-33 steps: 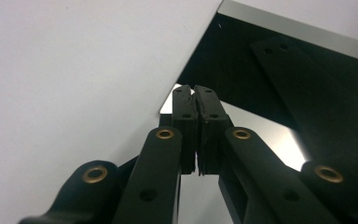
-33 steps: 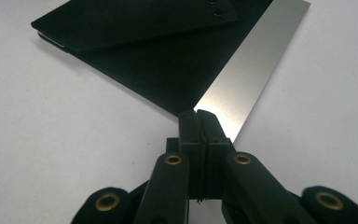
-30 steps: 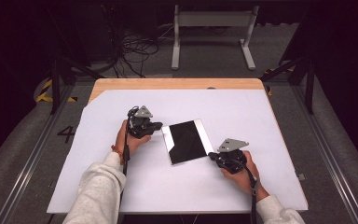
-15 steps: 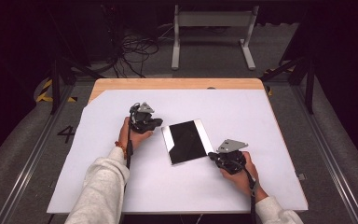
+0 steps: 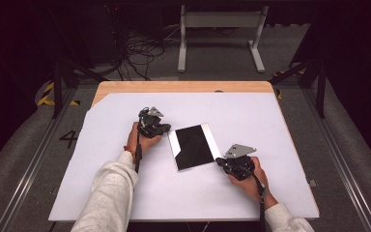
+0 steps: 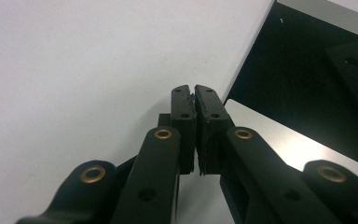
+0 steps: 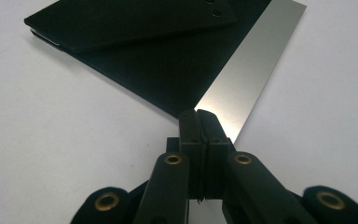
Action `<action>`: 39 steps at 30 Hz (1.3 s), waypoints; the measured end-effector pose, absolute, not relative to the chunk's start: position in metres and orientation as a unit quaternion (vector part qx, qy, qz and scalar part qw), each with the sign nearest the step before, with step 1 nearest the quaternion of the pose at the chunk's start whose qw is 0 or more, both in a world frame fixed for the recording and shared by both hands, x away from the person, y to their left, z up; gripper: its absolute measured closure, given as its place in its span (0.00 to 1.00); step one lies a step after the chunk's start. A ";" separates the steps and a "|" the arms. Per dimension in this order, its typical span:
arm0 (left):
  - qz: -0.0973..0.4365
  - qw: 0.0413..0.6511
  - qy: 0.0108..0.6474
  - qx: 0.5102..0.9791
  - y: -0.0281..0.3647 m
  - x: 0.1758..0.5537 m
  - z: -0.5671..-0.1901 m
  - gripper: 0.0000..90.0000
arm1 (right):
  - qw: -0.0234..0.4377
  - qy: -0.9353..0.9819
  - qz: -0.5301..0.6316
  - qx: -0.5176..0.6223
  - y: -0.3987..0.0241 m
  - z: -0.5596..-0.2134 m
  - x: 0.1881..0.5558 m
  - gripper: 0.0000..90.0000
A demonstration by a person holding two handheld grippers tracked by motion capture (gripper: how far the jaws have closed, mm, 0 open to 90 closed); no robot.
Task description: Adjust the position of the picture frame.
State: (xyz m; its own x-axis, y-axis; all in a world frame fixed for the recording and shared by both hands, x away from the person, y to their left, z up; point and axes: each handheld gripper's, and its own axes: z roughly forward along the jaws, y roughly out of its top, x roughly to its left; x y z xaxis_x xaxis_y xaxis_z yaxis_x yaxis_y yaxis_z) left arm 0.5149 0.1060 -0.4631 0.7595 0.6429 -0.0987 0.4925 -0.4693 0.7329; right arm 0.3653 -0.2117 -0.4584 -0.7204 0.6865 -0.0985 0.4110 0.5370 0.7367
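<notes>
A flat black plate point(image 5: 193, 146) with a silver strip along two sides lies in the middle of the white table top point(image 5: 101, 188). My left gripper point(image 5: 166, 128) is shut at the plate's near-left corner; its jaws have just closed the last bit with nothing between them. In the left gripper view the shut tips point(image 6: 194, 88) sit at the corner of the silver strip point(image 6: 279, 140). My right gripper point(image 5: 219, 162) is shut at the opposite corner. The right gripper view shows its tips point(image 7: 198, 113) resting at the end of the silver strip point(image 7: 256, 70) of the plate point(image 7: 158, 74).
The white sheet covers a wooden table whose bare edge point(image 5: 183, 87) shows at the back. On the floor beyond stand a grey metal frame point(image 5: 220, 21) and a tangle of cables point(image 5: 140, 50). Rails point(image 5: 29, 169) run along both sides.
My left gripper has shifted a little to the right, closer to the plate's corner. The right gripper and the plate have stayed where they were.
</notes>
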 end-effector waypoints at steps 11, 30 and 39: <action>0.060 0.404 0.321 0.854 0.098 0.519 -0.464 1.00 | 0.192 0.857 0.358 0.318 -0.212 -0.458 0.366 1.00; 0.054 0.398 0.308 0.862 0.106 0.485 -0.464 1.00 | 0.193 0.850 0.361 0.333 -0.230 -0.458 0.371 1.00; 0.056 0.397 0.300 0.866 0.112 0.461 -0.464 1.00 | 0.186 0.847 0.361 0.341 -0.233 -0.457 0.374 1.00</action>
State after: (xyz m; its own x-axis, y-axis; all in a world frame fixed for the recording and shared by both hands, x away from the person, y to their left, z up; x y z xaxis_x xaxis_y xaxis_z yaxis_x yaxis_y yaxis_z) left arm 0.4606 0.1116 -0.4642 0.8140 0.5635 -0.1409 0.4742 -0.5046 0.7215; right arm 0.3743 -0.2334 -0.4574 -0.6973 0.7134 -0.0690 0.4441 0.5056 0.7397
